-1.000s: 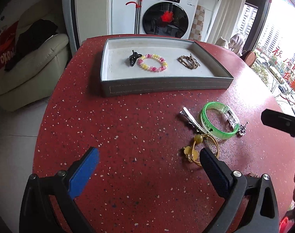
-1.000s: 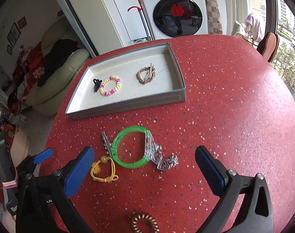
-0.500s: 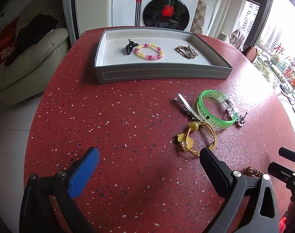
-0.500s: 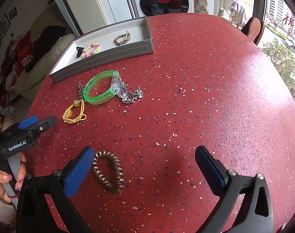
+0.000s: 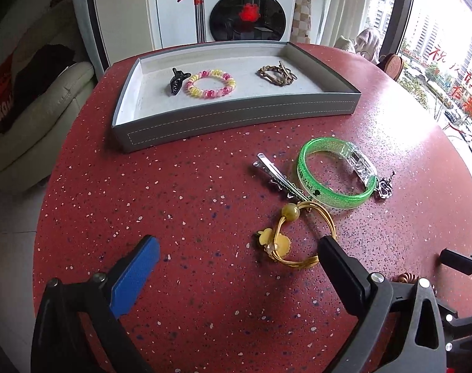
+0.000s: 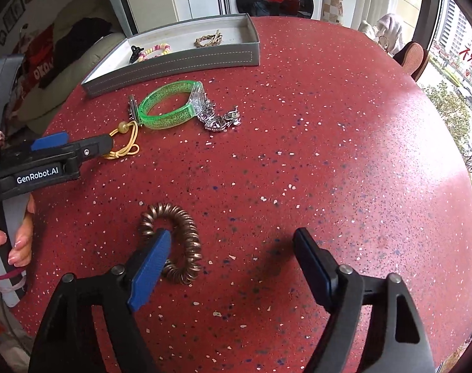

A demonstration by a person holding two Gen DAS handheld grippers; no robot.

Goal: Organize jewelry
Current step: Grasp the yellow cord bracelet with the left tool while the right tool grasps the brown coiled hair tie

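Two grippers tilt down over a red table of loose jewelry.

Left wrist view: your left gripper (image 5: 236,267) angles steeply down, jaws wide apart and empty; its right finger (image 5: 341,273) overlaps the gold hair tie (image 5: 298,233), with the green bangle (image 5: 335,175) and silver clip (image 5: 279,177) beyond, near the grey tray (image 5: 236,118).
Right wrist view: your right gripper (image 6: 233,258) also points steeply down, jaws closing with nothing pressed between them; the blue left finger (image 6: 152,264) overlaps the coil tie (image 6: 177,242). Your left hand (image 6: 12,239) grips its handle.

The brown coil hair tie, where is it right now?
In the right wrist view, the coil hair tie lies on the red table, at the right gripper's blue fingertip, apart from the other jewelry.
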